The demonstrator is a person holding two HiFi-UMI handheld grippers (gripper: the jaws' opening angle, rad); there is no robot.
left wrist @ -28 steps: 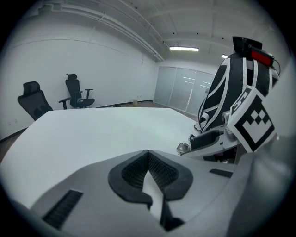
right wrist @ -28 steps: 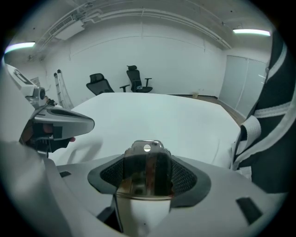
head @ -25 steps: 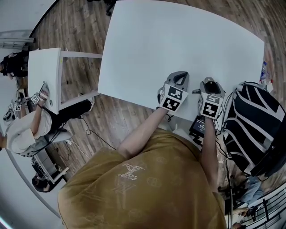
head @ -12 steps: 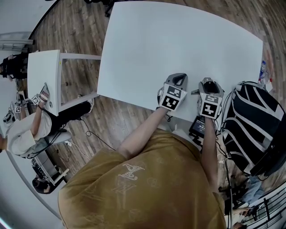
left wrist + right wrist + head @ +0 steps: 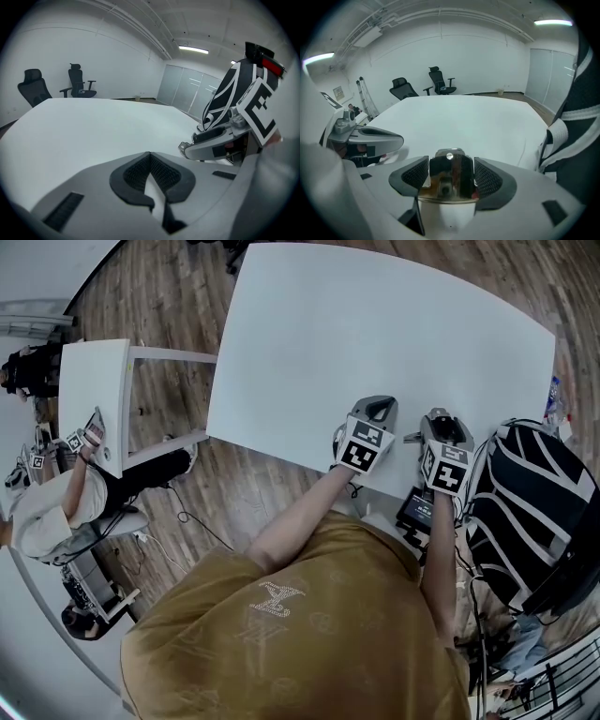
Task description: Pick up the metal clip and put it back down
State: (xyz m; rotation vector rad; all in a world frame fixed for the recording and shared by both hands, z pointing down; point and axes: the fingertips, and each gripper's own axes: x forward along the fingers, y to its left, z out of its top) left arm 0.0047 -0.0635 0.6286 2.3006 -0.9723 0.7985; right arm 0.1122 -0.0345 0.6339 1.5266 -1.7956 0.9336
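Our right gripper (image 5: pixel 451 171) pinches a shiny metal clip (image 5: pixel 450 183) for lowering at the white table's (image 5: pixel 375 334) five o'clock; left gripper (image 5: pixel 150 176) pressed together.

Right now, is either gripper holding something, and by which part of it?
The right gripper holds the metal clip, gripped between its jaws by the clip's two side edges. The left gripper is shut on nothing.

2 hand-held grippers (image 5: pixel 377 405) (image 5: pixel 442 416), 1 metal clip (image 5: pixel 451 176), 2 white tables (image 5: pixel 375 324) (image 5: pixel 92 381), 2 office chairs (image 5: pixel 404 87) (image 5: pixel 439 79), 1 backpack (image 5: pixel 530 502).
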